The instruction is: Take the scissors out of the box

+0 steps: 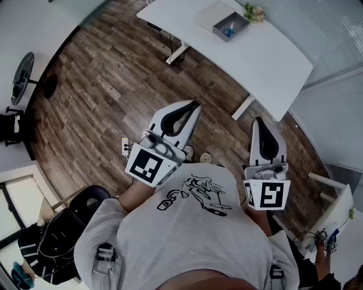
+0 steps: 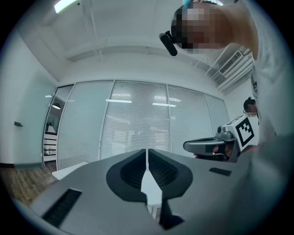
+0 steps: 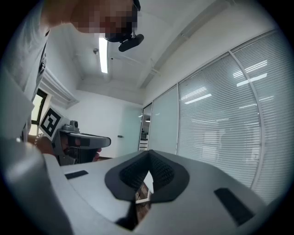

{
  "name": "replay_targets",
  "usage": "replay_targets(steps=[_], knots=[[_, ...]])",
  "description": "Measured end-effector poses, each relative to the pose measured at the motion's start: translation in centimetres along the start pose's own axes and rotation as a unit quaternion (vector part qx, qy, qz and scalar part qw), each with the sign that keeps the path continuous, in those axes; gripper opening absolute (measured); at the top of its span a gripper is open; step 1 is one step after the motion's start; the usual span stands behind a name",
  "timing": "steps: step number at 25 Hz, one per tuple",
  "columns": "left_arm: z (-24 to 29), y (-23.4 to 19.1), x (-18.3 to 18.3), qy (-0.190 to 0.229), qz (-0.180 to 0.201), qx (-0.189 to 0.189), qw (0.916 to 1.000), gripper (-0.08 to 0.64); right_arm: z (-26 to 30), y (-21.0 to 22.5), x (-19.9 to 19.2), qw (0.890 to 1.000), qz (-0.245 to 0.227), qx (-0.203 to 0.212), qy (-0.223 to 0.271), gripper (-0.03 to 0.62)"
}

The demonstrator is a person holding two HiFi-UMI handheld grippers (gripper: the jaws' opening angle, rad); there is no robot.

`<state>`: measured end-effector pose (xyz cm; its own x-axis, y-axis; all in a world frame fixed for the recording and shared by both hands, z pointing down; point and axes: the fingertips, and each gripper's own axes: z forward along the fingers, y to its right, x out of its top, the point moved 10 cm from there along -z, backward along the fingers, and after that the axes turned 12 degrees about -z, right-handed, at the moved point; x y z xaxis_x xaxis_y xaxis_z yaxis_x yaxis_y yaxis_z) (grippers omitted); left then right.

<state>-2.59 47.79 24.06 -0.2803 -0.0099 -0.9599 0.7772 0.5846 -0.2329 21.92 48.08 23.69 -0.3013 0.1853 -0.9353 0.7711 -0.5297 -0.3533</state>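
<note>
A grey open box (image 1: 227, 24) sits on the white table (image 1: 272, 59) far ahead in the head view, with a blue-handled thing, apparently the scissors (image 1: 229, 30), inside it. Both grippers are held close to the person's chest, well short of the table. My left gripper (image 1: 195, 104) is shut with nothing between its jaws; in its own view (image 2: 147, 152) the tips meet. My right gripper (image 1: 258, 120) is likewise shut and empty, tips together (image 3: 149, 154). Each gripper view shows the other gripper off to the side, against glass partitions.
Brown wood floor lies between the person and the table. A small bunch of flowers (image 1: 254, 12) lies next to the box. A black office chair (image 1: 65, 238) stands at lower left, a round black stand (image 1: 22, 76) at far left, and white furniture (image 1: 336, 210) at right.
</note>
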Motion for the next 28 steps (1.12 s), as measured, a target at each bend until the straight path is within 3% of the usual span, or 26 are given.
replay_targets(steps=[3,8,19,28], knots=[[-0.6,-0.2,0.3,-0.029,-0.002,0.008,0.9996,0.031,0.1,-0.6,0.6,1.000,-0.004,-0.005,0.003,0.006],[-1.7,-1.5,0.6,-0.042,-0.001,0.012,0.9990,0.031,0.6,-1.6,1.4,1.000,0.000,-0.016,0.007,0.006],[-4.9,-5.5,1.7,-0.028,0.002,-0.004,0.9996,0.031,3.4,-6.1,2.2,1.000,0.011,-0.019,0.010,0.005],[-5.6,-7.6,1.6,-0.046,-0.008,0.006,0.9989,0.031,5.0,-7.1,2.6,1.000,0.003,-0.013,0.002,0.005]])
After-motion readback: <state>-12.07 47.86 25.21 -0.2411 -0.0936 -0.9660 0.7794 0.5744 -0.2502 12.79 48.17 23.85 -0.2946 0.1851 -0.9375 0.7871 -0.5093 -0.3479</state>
